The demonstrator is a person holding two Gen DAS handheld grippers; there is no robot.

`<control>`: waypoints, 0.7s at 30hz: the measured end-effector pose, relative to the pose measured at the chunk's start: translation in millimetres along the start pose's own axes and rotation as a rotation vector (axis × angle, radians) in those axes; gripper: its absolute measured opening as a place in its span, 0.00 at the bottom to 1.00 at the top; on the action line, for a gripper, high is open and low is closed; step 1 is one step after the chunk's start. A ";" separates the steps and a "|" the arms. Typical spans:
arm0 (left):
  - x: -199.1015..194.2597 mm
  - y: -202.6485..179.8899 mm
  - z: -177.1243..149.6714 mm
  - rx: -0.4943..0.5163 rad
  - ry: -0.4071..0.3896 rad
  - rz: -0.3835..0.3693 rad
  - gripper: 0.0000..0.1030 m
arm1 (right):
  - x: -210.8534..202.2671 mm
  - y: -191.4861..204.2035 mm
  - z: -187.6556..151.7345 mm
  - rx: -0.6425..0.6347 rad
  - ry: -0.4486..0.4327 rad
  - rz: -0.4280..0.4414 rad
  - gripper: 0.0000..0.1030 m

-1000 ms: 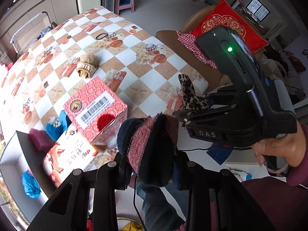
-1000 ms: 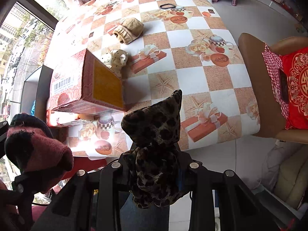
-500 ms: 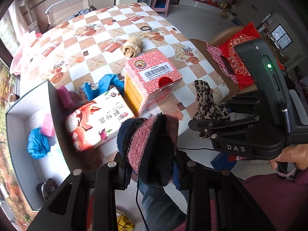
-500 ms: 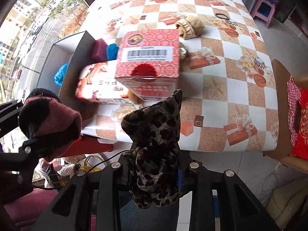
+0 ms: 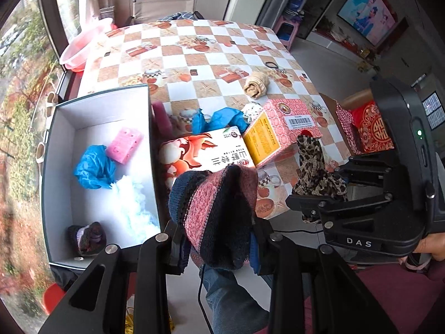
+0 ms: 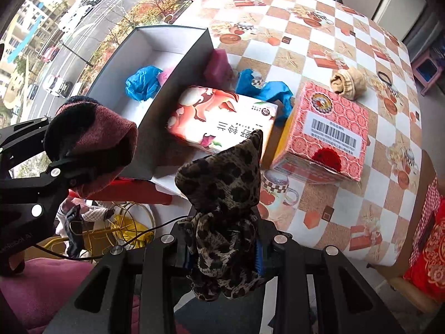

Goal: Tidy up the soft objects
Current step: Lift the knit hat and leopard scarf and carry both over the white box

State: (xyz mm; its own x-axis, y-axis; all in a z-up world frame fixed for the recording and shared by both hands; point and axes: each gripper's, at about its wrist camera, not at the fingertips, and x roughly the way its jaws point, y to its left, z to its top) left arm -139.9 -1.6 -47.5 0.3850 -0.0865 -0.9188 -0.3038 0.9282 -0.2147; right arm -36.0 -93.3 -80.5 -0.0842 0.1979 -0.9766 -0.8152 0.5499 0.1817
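I am mid-carry: my left gripper (image 5: 219, 239) clamps a knit sock (image 5: 214, 211), my right gripper (image 6: 222, 245) a leopard cloth (image 6: 225, 208), both held off the table edge, near the box (image 5: 55, 167). Next I need to bring each over the box and release.
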 end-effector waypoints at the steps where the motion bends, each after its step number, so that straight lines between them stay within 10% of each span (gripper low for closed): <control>1: -0.9 4.2 -0.8 -0.014 -0.006 0.008 0.35 | 0.2 3.2 3.3 -0.011 0.001 0.000 0.33; 21: -19.5 82.2 -21.9 -0.288 -0.087 0.096 0.35 | 6.1 83.9 61.6 -0.257 0.023 0.035 0.32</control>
State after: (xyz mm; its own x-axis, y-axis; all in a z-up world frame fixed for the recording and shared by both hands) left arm -191.5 68.5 -54.4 0.4117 0.0390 -0.9105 -0.5721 0.7887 -0.2249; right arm -69.6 4.1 -64.2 -0.1257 0.1929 -0.9731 -0.9301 0.3184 0.1832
